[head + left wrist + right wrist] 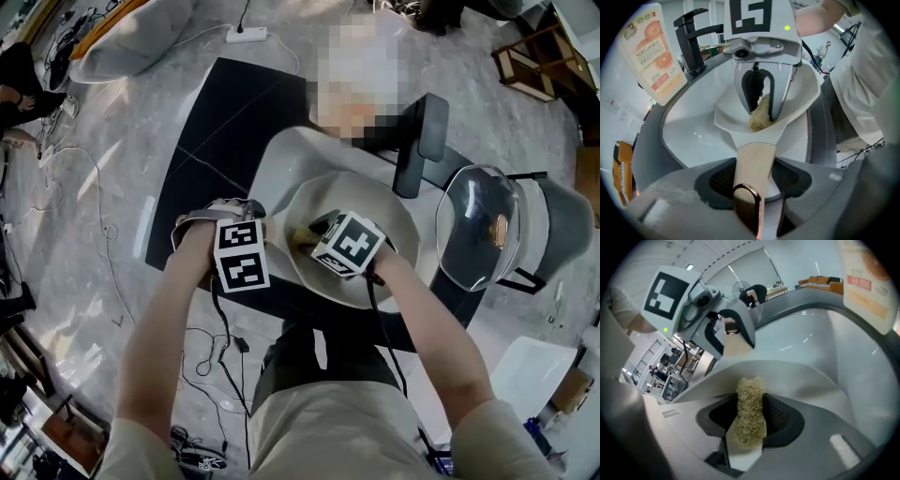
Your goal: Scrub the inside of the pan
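The fingers (785,420) of our right gripper (750,427) pinch the straw-coloured scrubber (750,408) by one end. Those of our left gripper (754,187) clamp the wooden handle (752,159) of the pan (799,101), which lies in the sink (689,131) with the handle over the rim. We judge a hard stroke could bend the scrubber out of its pinch, or roll the smooth handle so the pan swings against the basin wall.

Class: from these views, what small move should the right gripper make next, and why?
Probably rub the loofah scrubber across the inner wall of the pan: the right gripper grips it inside the pan, and the left gripper clamps the handle.
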A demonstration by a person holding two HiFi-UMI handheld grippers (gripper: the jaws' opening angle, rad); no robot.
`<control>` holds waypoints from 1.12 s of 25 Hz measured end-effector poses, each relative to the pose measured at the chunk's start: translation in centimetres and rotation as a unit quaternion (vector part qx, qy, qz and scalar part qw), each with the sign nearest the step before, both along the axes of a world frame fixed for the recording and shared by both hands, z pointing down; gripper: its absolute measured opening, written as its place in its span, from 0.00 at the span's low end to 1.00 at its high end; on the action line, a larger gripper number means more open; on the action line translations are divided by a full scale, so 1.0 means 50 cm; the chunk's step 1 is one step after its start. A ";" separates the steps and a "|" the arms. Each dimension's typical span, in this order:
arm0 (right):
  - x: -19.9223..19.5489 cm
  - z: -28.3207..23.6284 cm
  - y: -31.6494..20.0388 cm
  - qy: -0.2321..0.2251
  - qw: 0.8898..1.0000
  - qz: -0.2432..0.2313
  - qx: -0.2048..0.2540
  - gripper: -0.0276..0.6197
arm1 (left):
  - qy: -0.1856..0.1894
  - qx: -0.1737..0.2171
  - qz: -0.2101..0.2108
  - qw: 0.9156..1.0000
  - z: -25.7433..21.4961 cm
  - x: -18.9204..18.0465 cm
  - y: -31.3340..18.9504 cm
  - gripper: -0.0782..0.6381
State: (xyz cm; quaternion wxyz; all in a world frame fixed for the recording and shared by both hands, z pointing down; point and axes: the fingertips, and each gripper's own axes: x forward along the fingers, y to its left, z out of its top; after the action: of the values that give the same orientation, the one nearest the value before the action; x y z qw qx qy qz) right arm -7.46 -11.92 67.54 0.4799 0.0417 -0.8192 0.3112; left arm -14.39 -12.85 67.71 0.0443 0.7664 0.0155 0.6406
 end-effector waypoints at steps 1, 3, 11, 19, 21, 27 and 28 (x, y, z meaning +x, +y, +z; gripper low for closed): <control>-0.004 0.006 -0.023 0.001 1.000 0.007 0.021 0.30 | 0.000 0.000 0.000 1.000 0.000 0.000 0.000 0.45; -0.003 0.018 -0.066 0.014 0.997 0.011 0.070 0.30 | 0.000 0.000 0.000 1.000 0.000 0.001 0.000 0.45; 0.082 0.075 -0.203 0.129 0.955 0.042 0.263 0.30 | 0.002 0.004 0.002 1.000 0.001 0.000 -0.001 0.45; 0.283 0.137 -0.206 0.299 0.909 -0.006 0.290 0.30 | 0.004 0.007 0.003 1.000 0.001 -0.001 -0.002 0.45; 0.317 0.138 -0.183 0.324 0.909 -0.030 0.261 0.30 | 0.005 0.009 0.003 1.000 0.002 -0.001 -0.002 0.45; 0.382 0.127 -0.063 0.393 0.902 -0.124 0.127 0.30 | 0.006 0.007 0.003 1.000 0.001 0.000 -0.002 0.45; 0.387 0.119 -0.037 0.398 0.902 -0.135 0.096 0.30 | 0.006 0.007 0.003 1.000 0.001 0.000 -0.001 0.45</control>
State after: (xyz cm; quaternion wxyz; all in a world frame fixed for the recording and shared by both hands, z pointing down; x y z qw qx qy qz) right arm 11.86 -13.77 73.49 0.7971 0.0973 -0.5836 0.1208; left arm -14.39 -12.91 67.74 0.0369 0.7707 0.0131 0.6359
